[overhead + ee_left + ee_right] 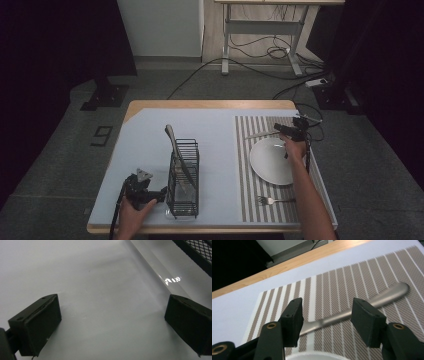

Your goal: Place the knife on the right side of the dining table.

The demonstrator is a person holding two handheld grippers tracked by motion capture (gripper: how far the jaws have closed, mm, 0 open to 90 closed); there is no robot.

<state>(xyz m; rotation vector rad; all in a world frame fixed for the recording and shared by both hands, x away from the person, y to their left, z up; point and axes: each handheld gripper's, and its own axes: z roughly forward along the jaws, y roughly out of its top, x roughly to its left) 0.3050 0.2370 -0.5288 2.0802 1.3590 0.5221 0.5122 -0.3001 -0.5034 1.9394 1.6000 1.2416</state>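
Observation:
A silver utensil handle (387,293) lies flat on the striped placemat (332,287), just beyond the white plate (270,162); in the high view the utensil (261,134) shows above the plate's far left rim. My right gripper (327,307) hovers over it, open, with the handle running across behind the gap and neither pad touching it. In the high view the right gripper (288,131) is at the plate's far edge. My left gripper (112,305) rests open over the bare pale mat, empty; in the high view the left gripper (161,193) sits beside the black wire rack (184,200).
A knife (176,150) stands tilted in the rack, which sits on a clear tray (155,267). A fork (270,200) lies on the placemat near the front edge. The wooden table edge (200,104) runs along the far side. Cables and a desk frame are on the floor beyond.

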